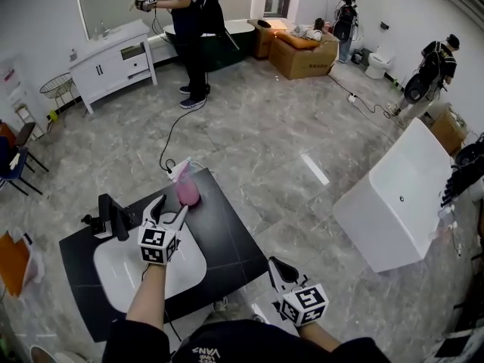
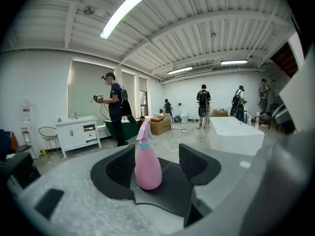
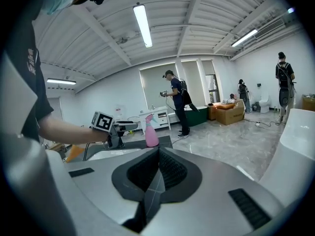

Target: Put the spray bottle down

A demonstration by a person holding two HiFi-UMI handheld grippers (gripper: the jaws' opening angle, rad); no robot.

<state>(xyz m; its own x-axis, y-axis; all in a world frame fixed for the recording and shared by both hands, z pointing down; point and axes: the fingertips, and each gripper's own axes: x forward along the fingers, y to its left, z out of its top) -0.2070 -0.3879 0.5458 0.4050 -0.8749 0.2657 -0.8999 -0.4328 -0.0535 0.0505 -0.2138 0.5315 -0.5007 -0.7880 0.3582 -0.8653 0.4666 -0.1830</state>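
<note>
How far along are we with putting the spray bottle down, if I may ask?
Done: the spray bottle stands upright on the black table. In hand: nothing. The left gripper is open, its jaws either side of the bottle without touching it; the right gripper is shut and empty. Left: probably only drawing the left gripper away.

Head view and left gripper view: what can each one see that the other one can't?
Only the head view shows the white rounded basin and the right tool. Only the left gripper view shows the long ceiling light strip. Both show the pink plastic spray bottle standing upright on the black square countertop. Both also show the left tool, open and not touching the bottle, and the white rectangular bathtub.
</note>
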